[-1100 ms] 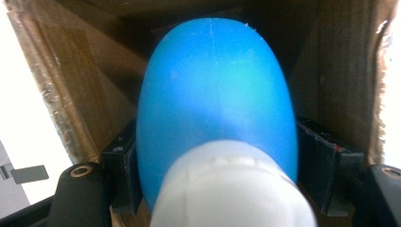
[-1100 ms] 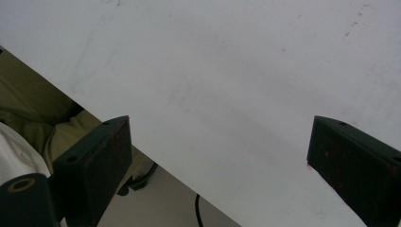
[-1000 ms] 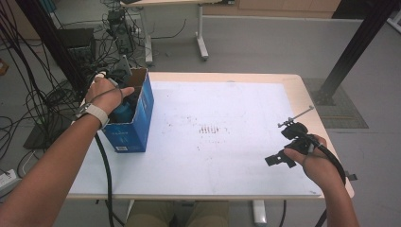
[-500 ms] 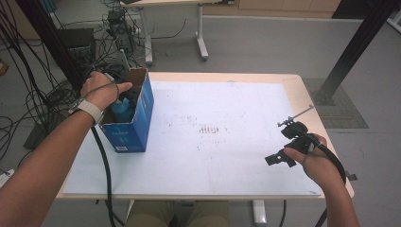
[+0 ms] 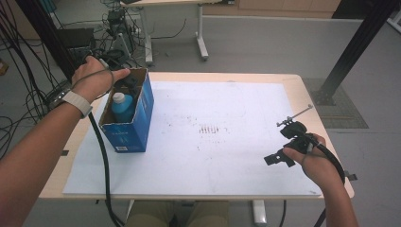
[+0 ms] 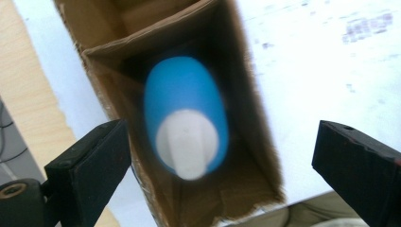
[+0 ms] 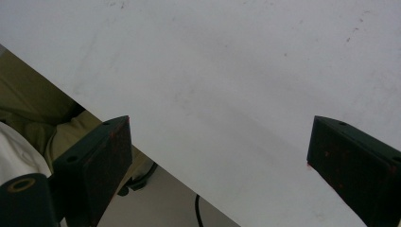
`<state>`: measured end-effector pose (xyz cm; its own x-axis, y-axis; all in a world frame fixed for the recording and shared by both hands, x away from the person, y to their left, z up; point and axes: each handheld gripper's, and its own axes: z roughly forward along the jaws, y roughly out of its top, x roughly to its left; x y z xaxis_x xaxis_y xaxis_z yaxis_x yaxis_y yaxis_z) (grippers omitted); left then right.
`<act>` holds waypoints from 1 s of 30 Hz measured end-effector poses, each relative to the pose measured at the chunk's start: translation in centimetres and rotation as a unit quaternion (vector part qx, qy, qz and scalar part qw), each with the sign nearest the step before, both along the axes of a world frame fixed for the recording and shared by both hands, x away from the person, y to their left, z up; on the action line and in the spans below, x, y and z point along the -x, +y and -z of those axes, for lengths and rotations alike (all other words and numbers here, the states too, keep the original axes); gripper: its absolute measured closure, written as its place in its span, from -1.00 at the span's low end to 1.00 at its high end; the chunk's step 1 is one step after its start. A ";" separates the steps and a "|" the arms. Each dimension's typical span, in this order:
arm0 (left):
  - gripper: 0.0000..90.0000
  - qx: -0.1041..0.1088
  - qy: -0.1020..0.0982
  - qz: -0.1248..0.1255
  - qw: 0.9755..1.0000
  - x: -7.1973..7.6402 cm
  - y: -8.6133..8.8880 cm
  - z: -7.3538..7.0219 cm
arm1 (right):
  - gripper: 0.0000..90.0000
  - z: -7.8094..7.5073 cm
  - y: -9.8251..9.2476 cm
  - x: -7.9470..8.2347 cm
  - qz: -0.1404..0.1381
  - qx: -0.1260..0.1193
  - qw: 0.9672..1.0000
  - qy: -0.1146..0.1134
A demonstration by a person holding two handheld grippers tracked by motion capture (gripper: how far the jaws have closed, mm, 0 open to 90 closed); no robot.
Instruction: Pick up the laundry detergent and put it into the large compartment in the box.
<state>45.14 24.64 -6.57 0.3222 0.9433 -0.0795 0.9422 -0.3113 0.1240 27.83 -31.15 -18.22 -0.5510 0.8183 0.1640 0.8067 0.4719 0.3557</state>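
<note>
A blue bottle with a white cap [image 5: 122, 106] stands upright inside an open blue cardboard box [image 5: 128, 135] at the left of the table. My left gripper [image 5: 125, 83] hovers just above the box's far end. In the left gripper view the bottle [image 6: 187, 118] sits deep in the box [image 6: 246, 142], below and apart from my left gripper [image 6: 222, 156]. Its jaws have just been opening and stand wide, touching nothing. My right gripper [image 5: 275, 159] rests low over the white sheet [image 5: 227, 142] near the front right corner, open, and my right gripper [image 7: 217, 161] has nothing between its jaws.
The white sheet covers most of the wooden table [image 5: 307, 94]. A black cable [image 5: 101, 161] trails from the left hand over the front edge. Cables and equipment [image 5: 118, 23] crowd the floor behind the box. A black post [image 5: 350, 52] stands at the back right.
The left hand has lifted up out of the box and its jaws have spread apart, leaving the blue bottle standing in the box. The right hand has stayed put.
</note>
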 end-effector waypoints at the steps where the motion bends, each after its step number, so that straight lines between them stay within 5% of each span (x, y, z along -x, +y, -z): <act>1: -0.87 0.000 -0.002 0.003 1.000 0.1 0.0 -0.5 | -0.83 0.0 0.0 0.0 0.000 0.000 1.000 0.000; 7: -0.90 0.010 -0.014 0.044 0.999 0.4 0.0 -3.6 | -0.83 -0.2 -0.1 0.1 0.004 0.002 1.000 0.001; 15: -0.90 0.028 -0.034 0.104 0.994 1.1 -0.4 -6.9 | -0.83 -0.4 -0.2 0.2 0.006 0.004 1.000 -0.001; 20: -0.88 0.025 -0.072 0.164 0.984 2.1 -1.5 -8.2 | -0.83 -0.5 -0.2 0.3 0.009 0.004 1.000 -0.002; 27: -0.87 0.024 -0.066 0.237 0.969 1.6 -3.5 -8.7 | -0.83 -0.3 -0.5 0.3 0.013 0.004 1.000 0.001; 30: -0.87 0.029 -0.070 0.268 0.960 1.5 -4.3 -8.7 | -0.83 -0.4 -0.5 0.4 0.014 0.006 1.000 0.002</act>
